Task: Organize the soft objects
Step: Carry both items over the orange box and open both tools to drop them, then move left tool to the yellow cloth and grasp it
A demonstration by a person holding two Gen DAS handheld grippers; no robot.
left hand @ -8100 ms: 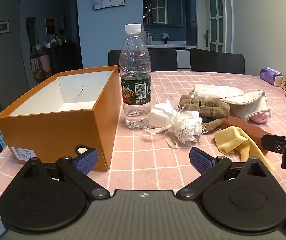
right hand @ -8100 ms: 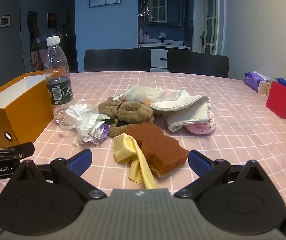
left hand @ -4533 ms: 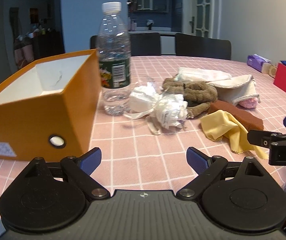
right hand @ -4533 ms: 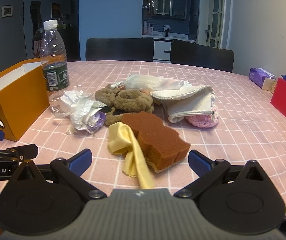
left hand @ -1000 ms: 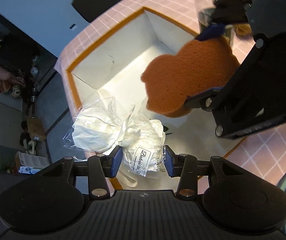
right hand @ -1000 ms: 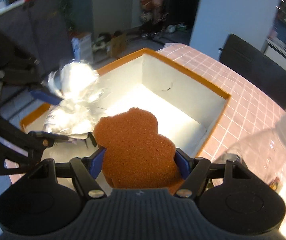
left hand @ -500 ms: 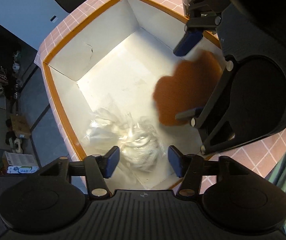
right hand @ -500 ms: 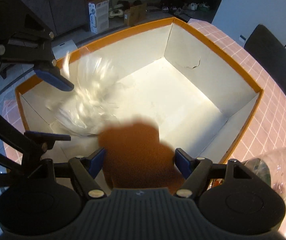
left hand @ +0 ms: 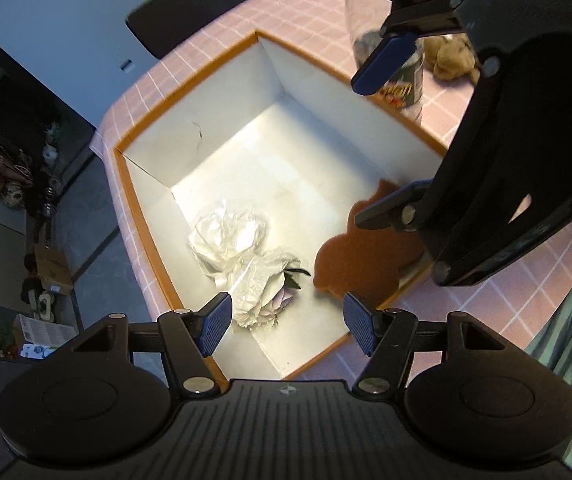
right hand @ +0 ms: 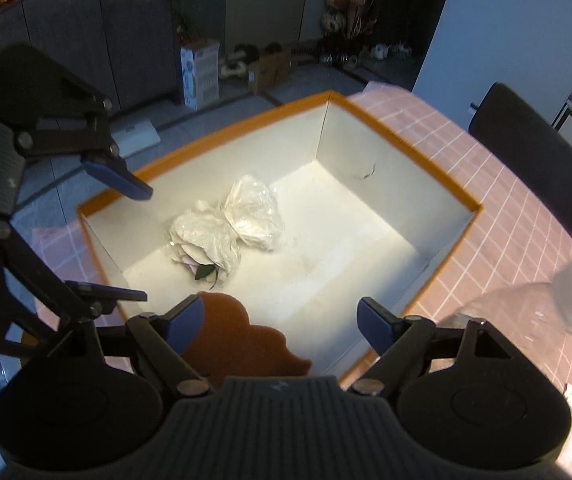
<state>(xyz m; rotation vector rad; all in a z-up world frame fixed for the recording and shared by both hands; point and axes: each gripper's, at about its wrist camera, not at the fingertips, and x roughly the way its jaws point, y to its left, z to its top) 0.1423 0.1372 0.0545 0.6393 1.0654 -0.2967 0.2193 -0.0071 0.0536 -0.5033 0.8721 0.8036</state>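
- The orange box with white inner walls stands on the desk, which wears a pink checked cloth, and both grippers hang above the box's open top, pointing steeply down
- The plastic-wrapped flower bundle lies on the box floor near one short wall, a crumpled clear-and-white mass with a pale purple bloom and a dark green leaf showing at one end
- The brown sponge, cut with a lobed outline, lies in the box just beside the bundle, against the near long wall; in the right wrist view it sits low in the picture, partly hidden behind the gripper's own body
- The left gripper has its fingers released; they have just been opening, and nothing is pressed between the blue pads, the bundle lying below them
- The right gripper is likewise released, its fingers just parted wider and holding nothing, with the sponge beneath the left-hand pad
- A clear water bottle stands on the desk just outside the box's far side
- A brown plush toy lies on the desk beyond the bottle
- A dark chair stands at the desk's edge
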